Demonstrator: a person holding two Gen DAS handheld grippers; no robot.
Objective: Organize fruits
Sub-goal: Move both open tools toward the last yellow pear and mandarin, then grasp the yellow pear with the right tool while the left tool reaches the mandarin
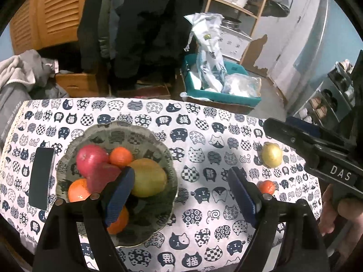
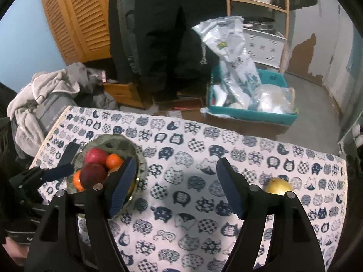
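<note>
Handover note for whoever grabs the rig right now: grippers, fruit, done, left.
Left gripper: open, empty, above the bowl's right edge.
Right gripper: open, empty, over bare tablecloth.
Bowl, left side of the table: two red apples, several oranges, one large yellow-green fruit.
Phone lies left of the bowl.
Left to do: yellow fruit and small orange sit loose on the cloth at right.

Glass bowl [image 1: 158,156] with scalloped rim, on table left of centre. It holds two red apples [image 1: 90,157], three oranges [image 1: 121,156] and one yellow-green pear [image 1: 148,178], piled touching. Loose on table, well apart to the right: one yellow pear [image 1: 271,154], one small orange [image 1: 267,187].
</note>
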